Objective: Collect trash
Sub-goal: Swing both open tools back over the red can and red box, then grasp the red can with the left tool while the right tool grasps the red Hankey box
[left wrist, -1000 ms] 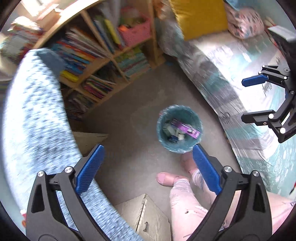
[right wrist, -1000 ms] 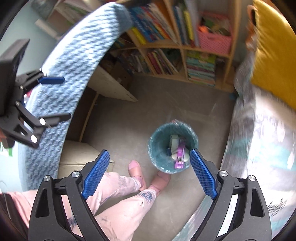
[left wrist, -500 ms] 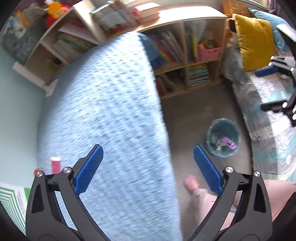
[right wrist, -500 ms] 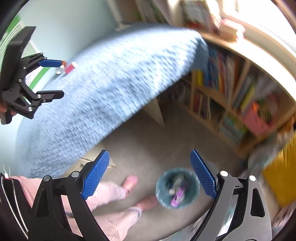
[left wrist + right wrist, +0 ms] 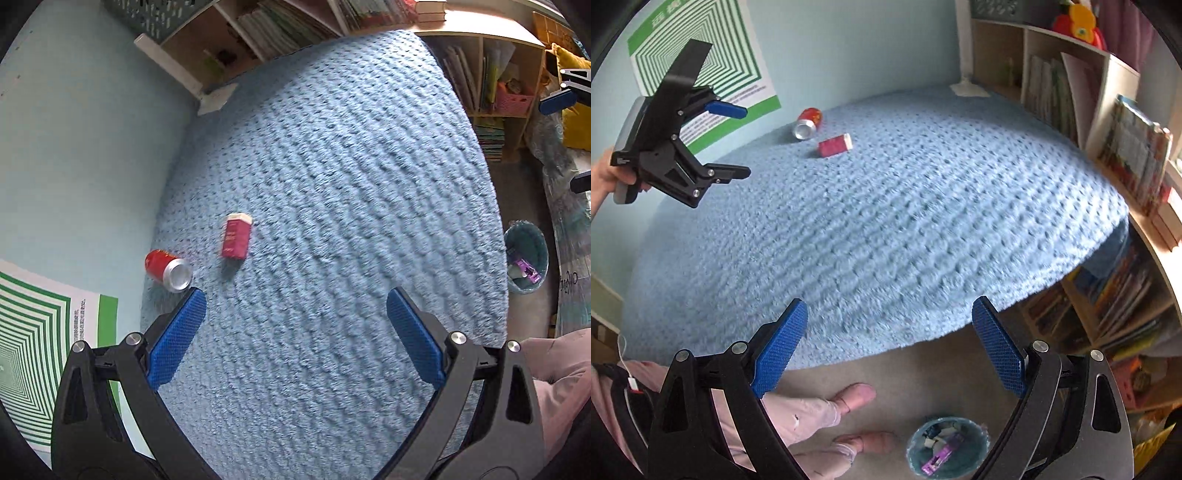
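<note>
Textured light-blue woven blanket (image 5: pixel 332 221). Red aluminium can with silver end (image 5: pixel 168 269). Crimson small box with white cap end (image 5: pixel 237 236). Teal round waste bin (image 5: pixel 947 448), purple wrapper (image 5: pixel 938 459) inside. Green-and-white concentric-square striped poster (image 5: pixel 701 44). Pale blue wall (image 5: pixel 85 147).

open blanket (image 5: pixel 332 184) around can (image 5: pixel 168 268), box (image 5: pixel 236 236)

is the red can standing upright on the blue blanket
No, the can lies on its side on the blanket, its silver end facing the camera.

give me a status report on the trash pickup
Left hand-held gripper and right hand-held gripper open, empty. Can and red box on blue blanket. Nothing blocking.
</note>
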